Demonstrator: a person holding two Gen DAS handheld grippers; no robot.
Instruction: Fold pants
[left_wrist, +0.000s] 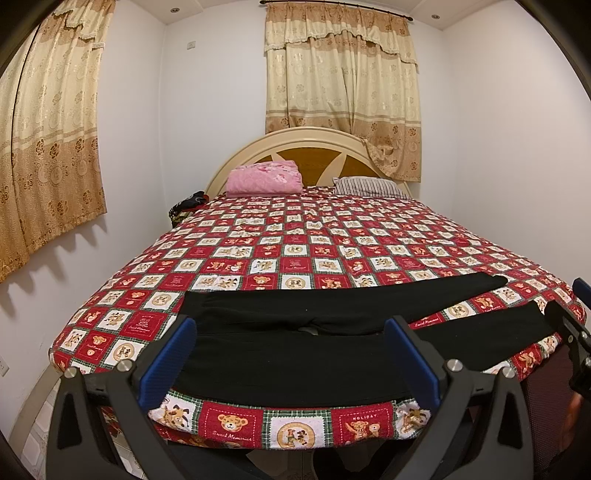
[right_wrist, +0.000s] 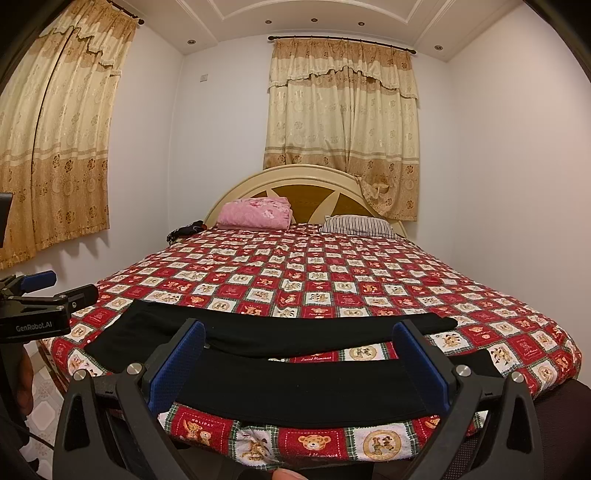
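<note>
Left wrist view: my left gripper (left_wrist: 290, 354) hangs at the foot of the bed, fingers spread wide, holding nothing. Black pants (left_wrist: 295, 339) lie flat across the near end of the teddy-bear bedspread (left_wrist: 295, 240), waist toward the left, both legs running right and splayed apart in a V. My right gripper (left_wrist: 569, 314) shows at the right edge, near the end of the closer leg.

Right wrist view: right gripper (right_wrist: 299, 369) also spread, empty, poised over the nearer leg of the pants (right_wrist: 295, 384). Left gripper (right_wrist: 48, 291) visible at far left, beyond the waist end. Pink folded blanket (right_wrist: 255, 214) and striped pillow (right_wrist: 356, 225) sit by the headboard, well apart.

Progress, as I judge it: pants laid out only; no fold made. Legs together, then folding lengthwise, all remain.
</note>
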